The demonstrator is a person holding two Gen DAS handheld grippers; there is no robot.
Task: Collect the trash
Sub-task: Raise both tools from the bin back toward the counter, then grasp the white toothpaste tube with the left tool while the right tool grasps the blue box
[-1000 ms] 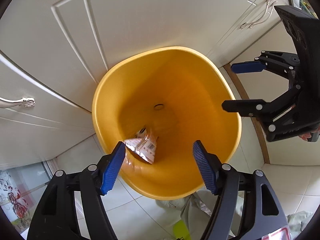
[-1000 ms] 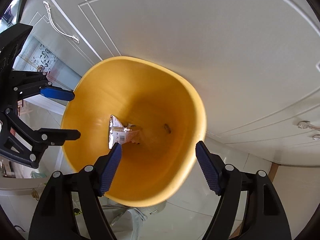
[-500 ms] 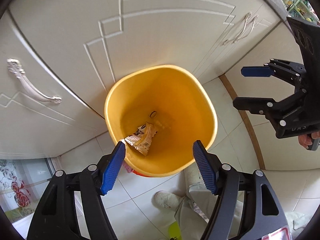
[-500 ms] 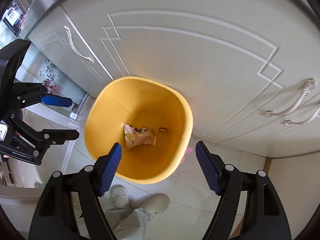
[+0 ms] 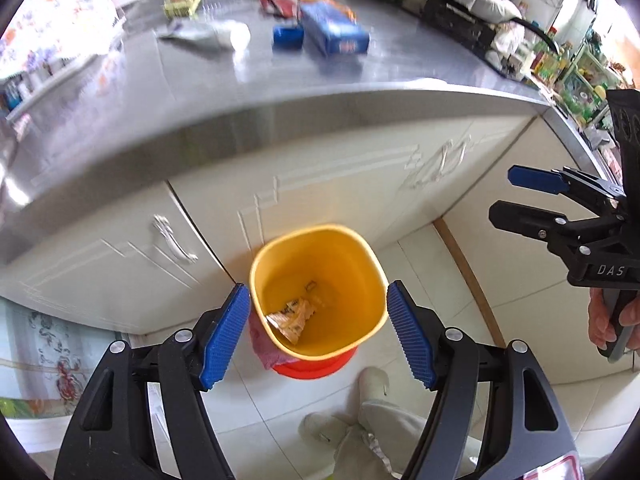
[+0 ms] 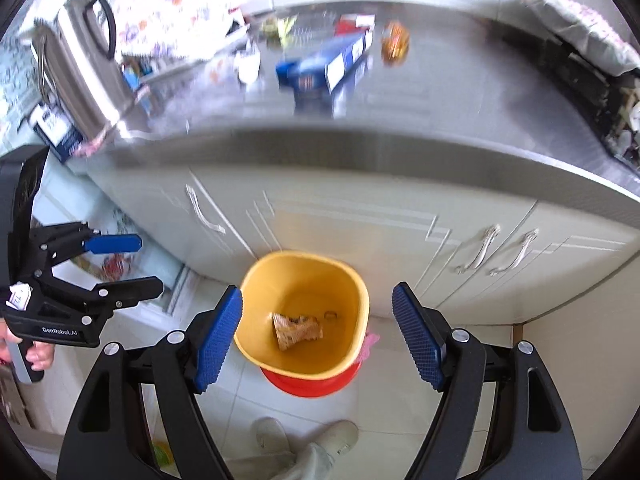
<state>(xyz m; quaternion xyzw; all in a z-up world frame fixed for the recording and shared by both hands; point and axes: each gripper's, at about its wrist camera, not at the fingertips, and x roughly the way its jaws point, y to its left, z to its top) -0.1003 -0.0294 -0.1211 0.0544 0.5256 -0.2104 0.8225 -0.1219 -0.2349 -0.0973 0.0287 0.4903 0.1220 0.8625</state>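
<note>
I have lifted both claws, left gripper (image 5: 318, 332) and right gripper (image 6: 316, 334), wide and empty, away from the yellow bin (image 5: 360, 332) where one wrapper (image 5: 294, 316) lies, so the blurred litter, seemingly a blue box (image 5: 334, 30), on the counter (image 5: 240, 92) comes next.

Bright daylight, motion blur, fisheye edges

Yellow plastic bin (image 5: 320, 340) on floor before white cabinet doors (image 5: 320, 184); crumpled wrapper (image 5: 294, 316) inside bin; blue carton (image 5: 332, 30) on steel worktop (image 5: 240, 92), well behind front edge.
</note>
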